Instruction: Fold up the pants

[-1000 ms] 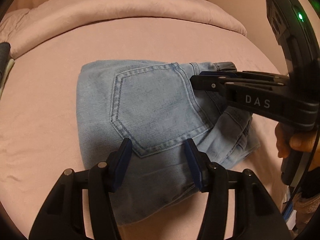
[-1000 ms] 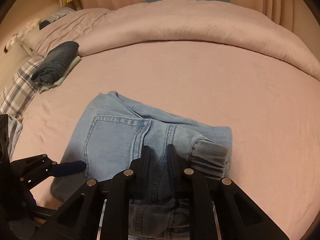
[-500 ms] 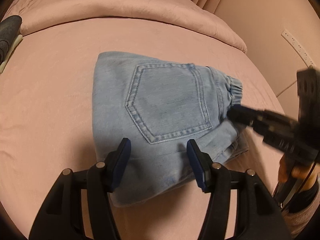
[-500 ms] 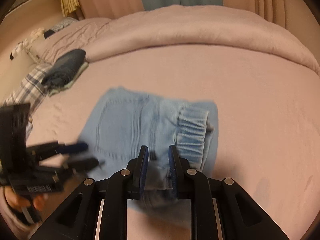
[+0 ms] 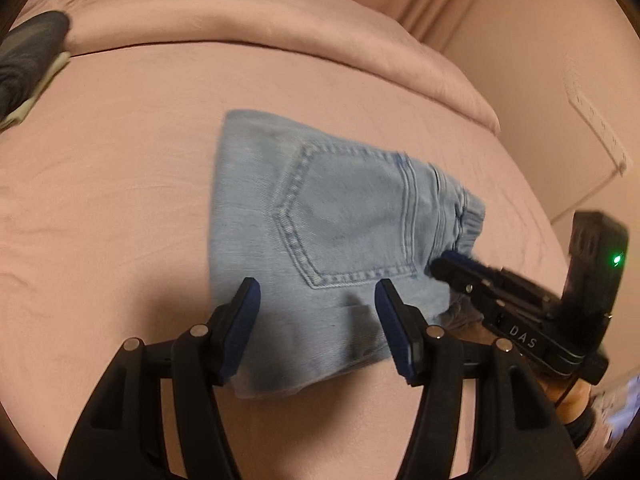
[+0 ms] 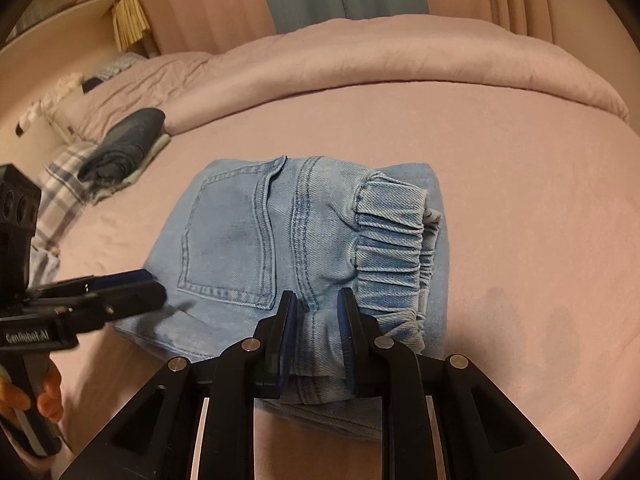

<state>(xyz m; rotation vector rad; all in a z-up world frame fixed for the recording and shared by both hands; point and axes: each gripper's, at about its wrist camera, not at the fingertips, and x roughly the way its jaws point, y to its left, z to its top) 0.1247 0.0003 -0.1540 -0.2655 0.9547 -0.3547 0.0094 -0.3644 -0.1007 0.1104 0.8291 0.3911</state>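
Light blue folded pants lie on the pink bed sheet, back pocket up, elastic waistband to the right. My left gripper hovers over their near edge with its jaws wide apart; the pads press on nothing. In the right wrist view the pants fill the middle. My right gripper is closed on a fold of denim by the waistband, which fills the gap between its pads. The left wrist view shows the right gripper at the pants' right edge. The left gripper is at the pants' left corner.
A dark folded garment sits on a pale cloth at the far left, beside a plaid cloth. A rolled pink duvet runs along the back. A wall with a socket strip borders the bed on the right.
The left gripper has drawn back and rolled, so the pants sit farther off and to the right. The right gripper has slid along the waistband edge, still pinching denim.
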